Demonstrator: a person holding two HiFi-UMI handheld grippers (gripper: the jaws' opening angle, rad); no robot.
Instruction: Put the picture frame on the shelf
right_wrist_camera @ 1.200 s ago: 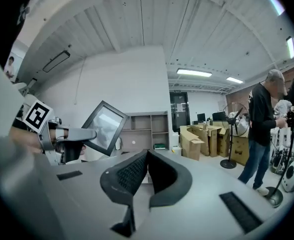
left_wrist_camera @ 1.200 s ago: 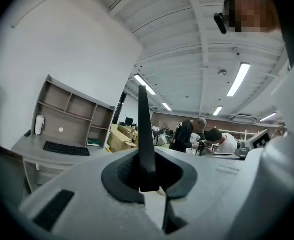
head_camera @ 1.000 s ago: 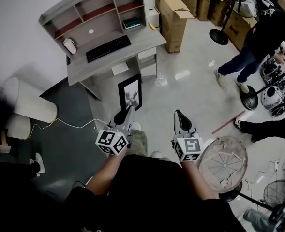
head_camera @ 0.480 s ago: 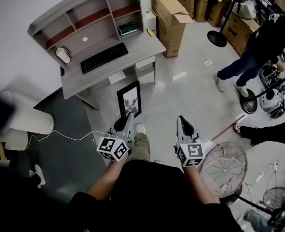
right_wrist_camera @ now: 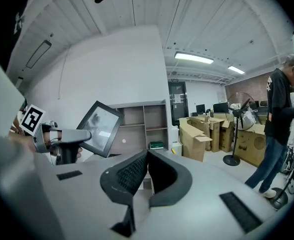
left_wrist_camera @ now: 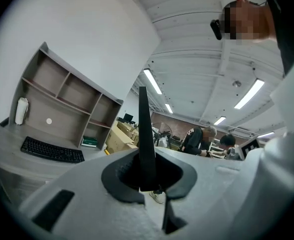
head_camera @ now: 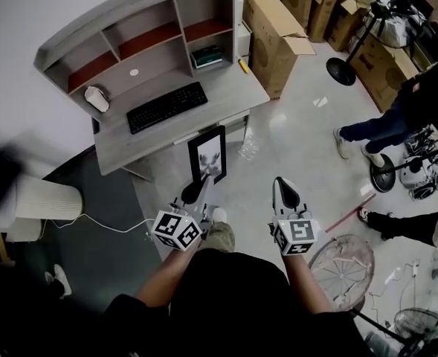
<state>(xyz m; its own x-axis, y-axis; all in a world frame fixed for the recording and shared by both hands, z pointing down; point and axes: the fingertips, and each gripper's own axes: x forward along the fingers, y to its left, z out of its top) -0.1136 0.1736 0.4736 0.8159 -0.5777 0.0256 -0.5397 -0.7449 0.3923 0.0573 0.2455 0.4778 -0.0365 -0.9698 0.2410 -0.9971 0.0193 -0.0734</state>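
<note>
Left hand-held gripper [head_camera: 194, 192] is clamped on the lower edge of the picture frame [head_camera: 207, 155]. The frame is in the air above the floor [head_camera: 293, 147], picture side facing the person, just short of the counter [head_camera: 230, 95]. Right hand-held gripper [head_camera: 284, 192] is at 3 o'clock of the left one, jaws together, nothing between them. The shelf [head_camera: 140, 32] stands on the counter at 11 o'clock of the frame, with the keyboard [head_camera: 166, 106] in front of it. Cardboard boxes [head_camera: 278, 36] are at 1 o'clock.
</note>
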